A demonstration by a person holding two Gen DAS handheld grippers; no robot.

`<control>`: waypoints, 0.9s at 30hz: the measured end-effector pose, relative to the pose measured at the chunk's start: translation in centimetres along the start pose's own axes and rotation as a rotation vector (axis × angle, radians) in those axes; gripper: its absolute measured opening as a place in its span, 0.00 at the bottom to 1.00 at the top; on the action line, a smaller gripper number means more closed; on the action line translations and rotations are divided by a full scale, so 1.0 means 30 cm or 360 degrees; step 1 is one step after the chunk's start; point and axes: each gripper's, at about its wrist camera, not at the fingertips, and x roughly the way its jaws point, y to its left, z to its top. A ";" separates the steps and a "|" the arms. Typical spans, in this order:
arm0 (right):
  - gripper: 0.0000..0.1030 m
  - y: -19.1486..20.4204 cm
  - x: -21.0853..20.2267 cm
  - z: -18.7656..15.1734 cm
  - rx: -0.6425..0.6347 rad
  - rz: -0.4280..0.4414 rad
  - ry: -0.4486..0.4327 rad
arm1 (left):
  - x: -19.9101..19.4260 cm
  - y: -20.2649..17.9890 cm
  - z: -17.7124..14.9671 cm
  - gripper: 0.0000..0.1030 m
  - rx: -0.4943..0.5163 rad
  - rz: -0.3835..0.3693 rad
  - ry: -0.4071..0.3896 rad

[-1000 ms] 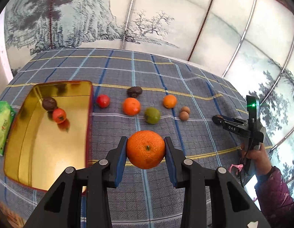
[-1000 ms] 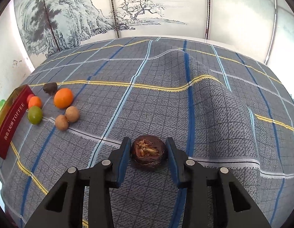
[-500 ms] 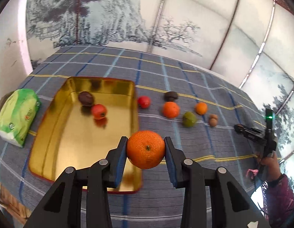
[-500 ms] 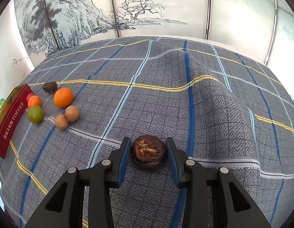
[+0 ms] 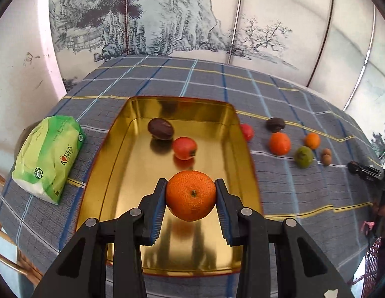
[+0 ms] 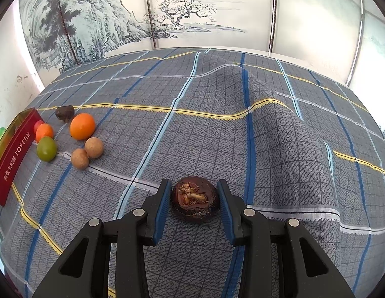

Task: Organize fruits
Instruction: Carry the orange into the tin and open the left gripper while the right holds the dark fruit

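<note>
Left tongs [image 5: 191, 200] clamped on mandarin [image 5: 191, 198] above gold tin [image 5: 112, 173], right tongs [image 6: 194, 200] clamped on dark fruit [image 6: 194, 202] over tablecloth [image 6: 242, 136]; mid-delivery, probably; next, lowering toward tin floor ahead, then letting go gently.

small red fruit [image 5: 247, 132] half hidden behind the gold tin's rim [image 5: 244, 144]

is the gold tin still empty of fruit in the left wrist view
No, the gold tin already holds a dark brown fruit and a small red fruit.
</note>
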 end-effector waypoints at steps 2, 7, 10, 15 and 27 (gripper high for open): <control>0.38 0.001 0.000 0.001 -0.0001 -0.0001 0.0001 | 0.021 0.014 0.007 0.33 0.0005 0.0021 0.0017; 0.38 0.001 0.005 -0.003 -0.0008 -0.0009 0.0002 | 0.060 0.031 0.041 0.33 0.0054 0.0079 0.0053; 0.38 0.004 0.005 -0.001 -0.0010 -0.0011 0.0003 | 0.078 0.029 0.070 0.33 0.0099 0.0111 0.0060; 0.38 0.003 0.006 -0.005 -0.0024 -0.0025 0.0006 | 0.106 0.025 0.105 0.33 0.0162 0.0157 0.0079; 0.39 0.012 0.008 0.000 -0.0040 -0.0040 0.0009 | 0.182 0.025 0.165 0.33 0.0237 0.0232 0.0156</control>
